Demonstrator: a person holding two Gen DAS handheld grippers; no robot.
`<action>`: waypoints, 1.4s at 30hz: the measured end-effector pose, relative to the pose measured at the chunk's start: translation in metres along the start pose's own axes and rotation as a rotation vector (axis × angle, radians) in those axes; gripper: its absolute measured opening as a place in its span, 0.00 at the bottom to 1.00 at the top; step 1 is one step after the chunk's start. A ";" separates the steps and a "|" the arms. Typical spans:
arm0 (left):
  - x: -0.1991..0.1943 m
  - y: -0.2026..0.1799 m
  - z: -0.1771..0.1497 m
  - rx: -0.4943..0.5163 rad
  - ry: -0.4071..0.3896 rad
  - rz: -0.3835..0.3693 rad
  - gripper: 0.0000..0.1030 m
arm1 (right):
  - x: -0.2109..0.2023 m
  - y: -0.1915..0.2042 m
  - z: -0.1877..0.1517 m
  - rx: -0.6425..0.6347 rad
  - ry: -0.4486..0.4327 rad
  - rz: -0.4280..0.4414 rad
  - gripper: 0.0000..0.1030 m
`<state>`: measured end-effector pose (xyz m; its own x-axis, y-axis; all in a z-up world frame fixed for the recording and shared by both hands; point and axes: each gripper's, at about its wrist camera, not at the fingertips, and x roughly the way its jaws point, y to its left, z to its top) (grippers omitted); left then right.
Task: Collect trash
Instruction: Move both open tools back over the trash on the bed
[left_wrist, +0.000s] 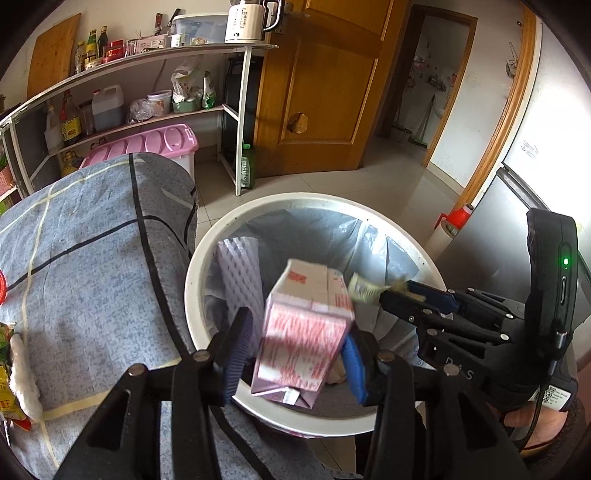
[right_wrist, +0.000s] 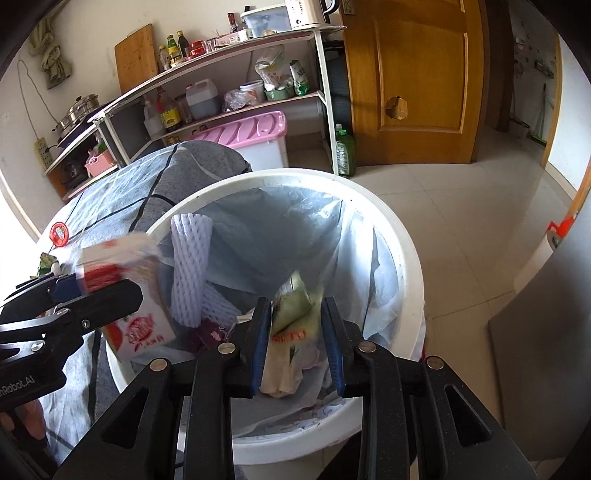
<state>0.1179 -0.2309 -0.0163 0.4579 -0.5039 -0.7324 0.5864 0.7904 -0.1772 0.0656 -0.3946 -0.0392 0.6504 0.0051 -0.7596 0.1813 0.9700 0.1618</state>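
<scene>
Dropping trash: left hand-held gripper (left_wrist: 295, 354) jaws apart, carton (left_wrist: 304, 332) loose between them over white bin (left_wrist: 192, 280), frame centre; right hand-held gripper (right_wrist: 297, 343) apart around wrapper (right_wrist: 291, 321). Next: let both fall, withdraw.

- The carton (left_wrist: 306, 328), pink and white with red print, is blurred and tilted above the near side of the bin's opening, with a gap on its left face; whether its right face is touched cannot be told.
- The wrapper (right_wrist: 295, 325), crumpled, pale green and yellow with an orange strip, is blurred above the bin's near-right part.
- The bin (right_wrist: 402, 266) is round and white, lined with a thin blue-grey bag.
- A white foam net sleeve (right_wrist: 190, 266) leans inside at the far left, over dark scraps.
</scene>
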 end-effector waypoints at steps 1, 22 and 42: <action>0.000 0.002 0.000 -0.005 -0.001 0.000 0.50 | 0.000 0.000 0.000 0.004 0.000 0.002 0.30; -0.065 0.040 -0.016 -0.062 -0.101 0.055 0.62 | -0.038 0.050 -0.001 -0.010 -0.094 0.070 0.48; -0.165 0.187 -0.099 -0.349 -0.179 0.322 0.62 | -0.023 0.210 -0.005 -0.216 -0.065 0.273 0.54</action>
<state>0.0862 0.0342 0.0060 0.7043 -0.2432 -0.6670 0.1525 0.9694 -0.1924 0.0850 -0.1902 0.0085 0.7005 0.2625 -0.6636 -0.1614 0.9641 0.2111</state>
